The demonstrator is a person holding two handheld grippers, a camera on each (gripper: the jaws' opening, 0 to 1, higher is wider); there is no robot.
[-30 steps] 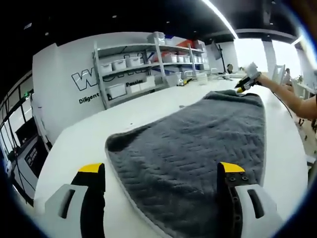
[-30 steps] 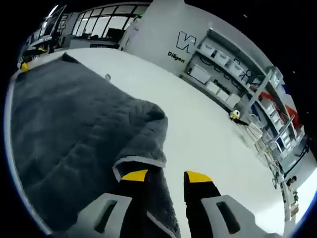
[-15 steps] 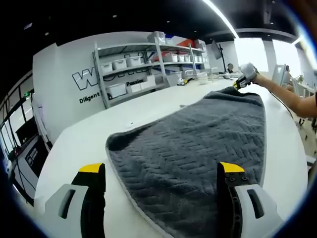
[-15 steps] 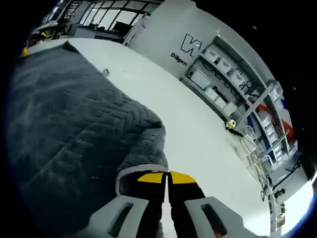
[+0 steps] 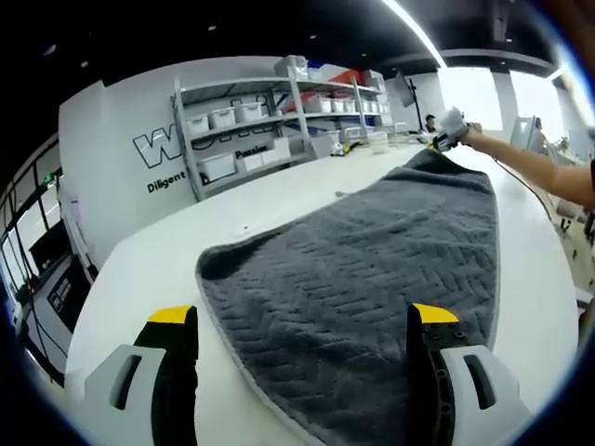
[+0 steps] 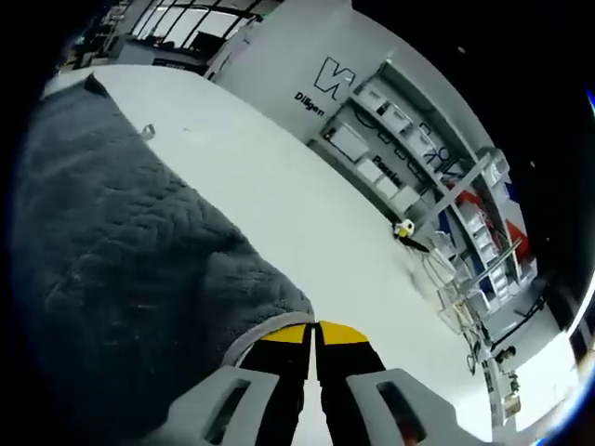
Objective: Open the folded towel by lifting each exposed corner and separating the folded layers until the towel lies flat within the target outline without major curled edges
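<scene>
While the right claw [image 6: 316, 327] pinched a far corner of the grey towel [image 5: 372, 269] to peel it open on the white counter [image 5: 149, 269], the left claw [image 5: 302, 321] waited wide apart, empty, above the near edge.

The towel [image 5: 372, 269] is dark charcoal grey, its pile pressed into a herringbone zigzag pattern, with a thin pale grey binding along its edge. It lies on a plain white worktop [image 5: 158, 269]. The left gripper [image 5: 302, 321] has black fingers [image 5: 172, 372] capped with bright yellow tips, set on light grey bodies. The right gripper [image 6: 316, 332] carries the same black, yellow and light grey. The wall [image 5: 102, 158] is white with dark lettering. The shelving [image 5: 251, 121] is light grey metal holding white bins, some marked red and blue.
</scene>
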